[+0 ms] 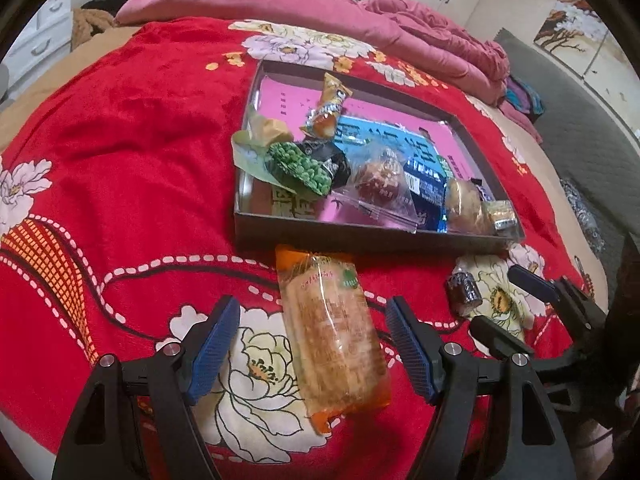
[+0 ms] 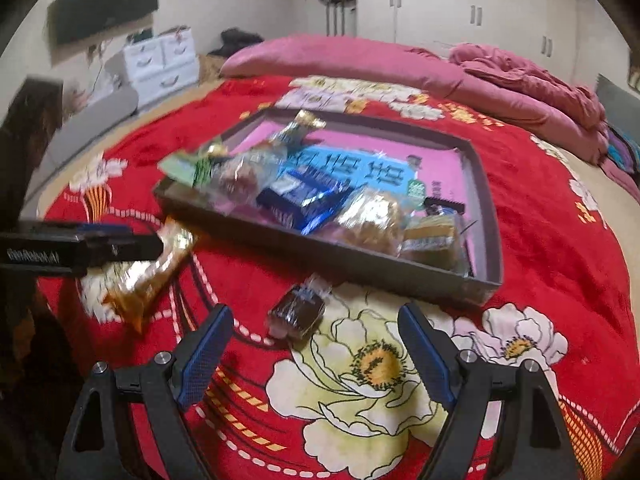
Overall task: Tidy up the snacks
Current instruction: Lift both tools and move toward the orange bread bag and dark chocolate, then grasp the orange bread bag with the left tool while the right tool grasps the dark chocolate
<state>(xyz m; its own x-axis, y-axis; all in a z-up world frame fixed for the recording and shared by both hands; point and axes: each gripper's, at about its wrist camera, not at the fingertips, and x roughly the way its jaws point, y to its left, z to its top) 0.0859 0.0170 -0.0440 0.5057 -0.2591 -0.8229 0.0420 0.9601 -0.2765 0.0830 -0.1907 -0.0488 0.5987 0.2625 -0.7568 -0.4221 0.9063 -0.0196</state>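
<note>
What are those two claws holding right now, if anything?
Nothing. The left gripper stands open around the orange-wrapped cracker pack; the right gripper is open near the small dark snack.

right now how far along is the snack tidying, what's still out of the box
Done: most snacks already lie in the shallow box, among them the green pea pack and the blue packet.
In hand: nothing is gripped. The left gripper is open around the orange cracker pack; the right gripper is open near the small dark snack.
Left: those two, both on the red blanket.

Dim warm indoor light, strong fisheye bending with dark corners; right wrist view motion-blurred, left sharper
</note>
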